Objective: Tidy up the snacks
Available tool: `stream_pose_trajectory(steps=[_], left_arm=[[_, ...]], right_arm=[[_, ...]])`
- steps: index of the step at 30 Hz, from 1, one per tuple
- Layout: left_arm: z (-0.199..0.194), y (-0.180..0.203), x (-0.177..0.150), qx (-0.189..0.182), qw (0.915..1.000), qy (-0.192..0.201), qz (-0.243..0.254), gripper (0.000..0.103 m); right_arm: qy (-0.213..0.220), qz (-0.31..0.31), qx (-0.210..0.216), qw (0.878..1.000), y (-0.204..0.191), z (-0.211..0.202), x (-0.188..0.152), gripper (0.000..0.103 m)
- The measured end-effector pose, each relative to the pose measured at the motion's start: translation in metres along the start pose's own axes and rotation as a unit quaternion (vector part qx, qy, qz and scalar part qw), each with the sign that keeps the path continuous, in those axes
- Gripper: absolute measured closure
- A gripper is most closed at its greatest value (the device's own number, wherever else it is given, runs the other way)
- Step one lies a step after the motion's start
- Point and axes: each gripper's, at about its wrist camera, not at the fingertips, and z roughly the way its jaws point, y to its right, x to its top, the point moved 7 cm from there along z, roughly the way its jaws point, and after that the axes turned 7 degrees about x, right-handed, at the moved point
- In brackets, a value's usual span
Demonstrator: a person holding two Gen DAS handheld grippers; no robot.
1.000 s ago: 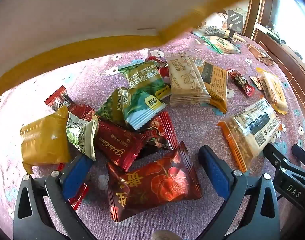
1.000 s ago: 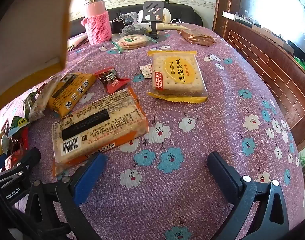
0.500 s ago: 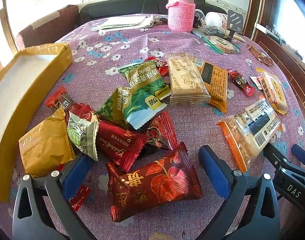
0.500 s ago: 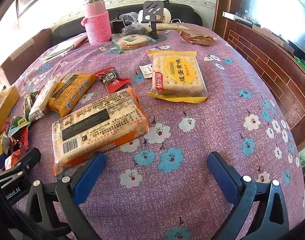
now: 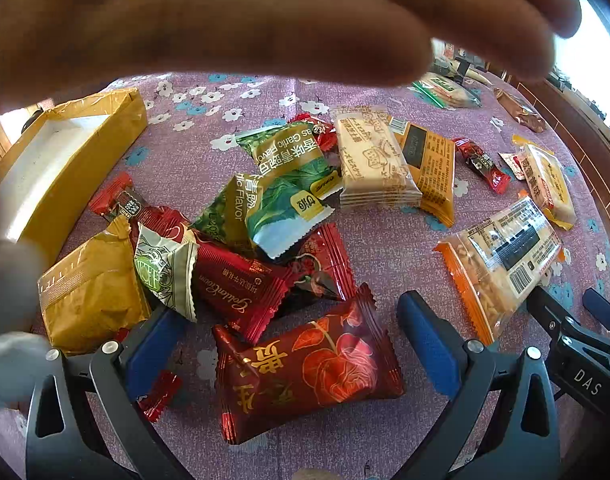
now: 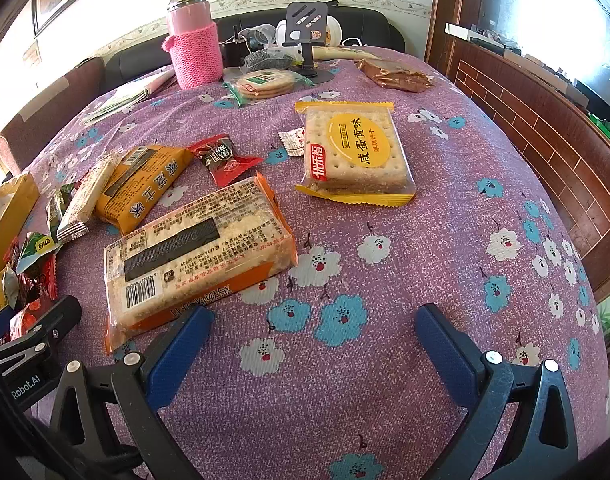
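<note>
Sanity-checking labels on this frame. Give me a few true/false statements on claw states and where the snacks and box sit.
1. Both claws are open and hold nothing. True: the left claw and the right claw are both spread wide.
2. The dark red packet lies between the left claw's fingers. True.
3. The yellow box already holds several snacks. False: the part of its inside in view is bare.
4. The pink bottle lies tipped over. False: it stands upright at the far side of the table.
5. A hand blocks the top of the left wrist view. True.
</note>
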Motion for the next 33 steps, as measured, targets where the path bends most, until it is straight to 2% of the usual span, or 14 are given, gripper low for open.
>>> stream_pose_trajectory(steps=[33], left_arm=[[0.0, -0.0011, 0.001, 0.0, 1.0, 0.0, 0.0, 0.0]], right_arm=[[0.0, 0.0, 0.0, 1.0, 0.0001, -0.0001, 0.0002, 0.0]])
